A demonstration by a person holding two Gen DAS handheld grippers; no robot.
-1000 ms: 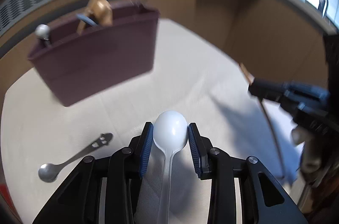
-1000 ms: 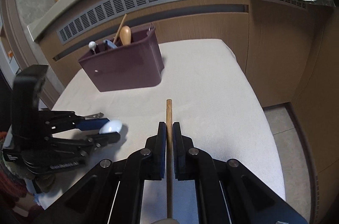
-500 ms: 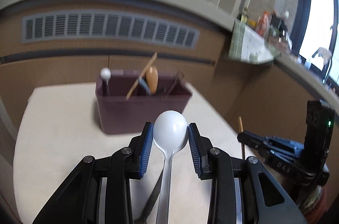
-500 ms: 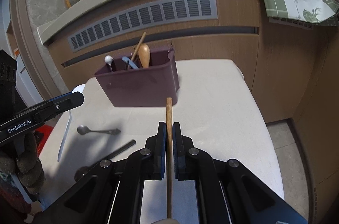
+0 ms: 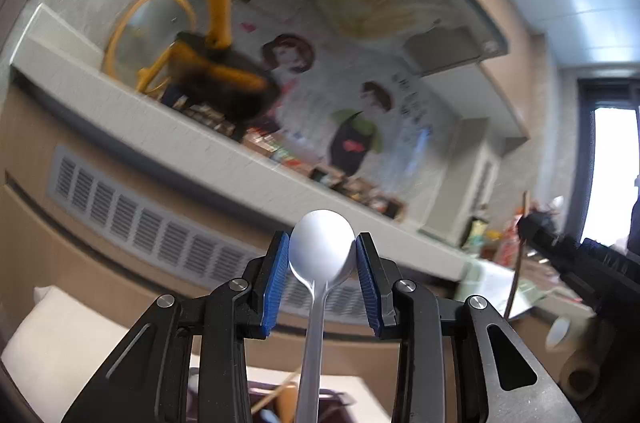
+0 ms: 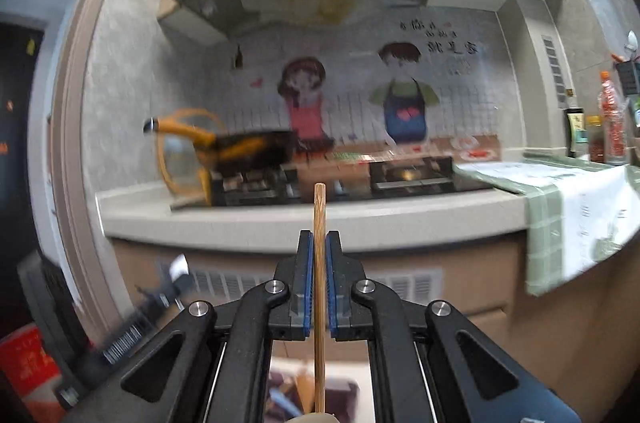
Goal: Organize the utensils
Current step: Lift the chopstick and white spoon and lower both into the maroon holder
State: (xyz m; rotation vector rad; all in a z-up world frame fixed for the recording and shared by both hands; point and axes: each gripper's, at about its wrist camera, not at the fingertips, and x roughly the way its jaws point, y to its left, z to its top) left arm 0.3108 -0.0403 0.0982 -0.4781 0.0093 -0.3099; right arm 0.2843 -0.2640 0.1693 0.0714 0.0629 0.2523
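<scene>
1. Blue-padded left gripper [image 5: 322,263] is clamped on the bowl of a white plastic spoon [image 5: 321,255], handle trailing toward 6 o'clock.
2. Blue-padded right gripper [image 6: 319,277] is clenched on a thin wooden chopstick [image 6: 319,223], tip at 12 o'clock.
3. Both point level at the kitchen counter [image 6: 360,219], above the container.
4. Risk, as I judge it: the spoon's rounded bowl could slip from the pads; the long chopstick could pivot and miss the opening.
5. Dark maroon utensil holder [image 5: 332,399], at 6 o'clock, shows a wooden-handled utensil; other contents are unclear.
</scene>
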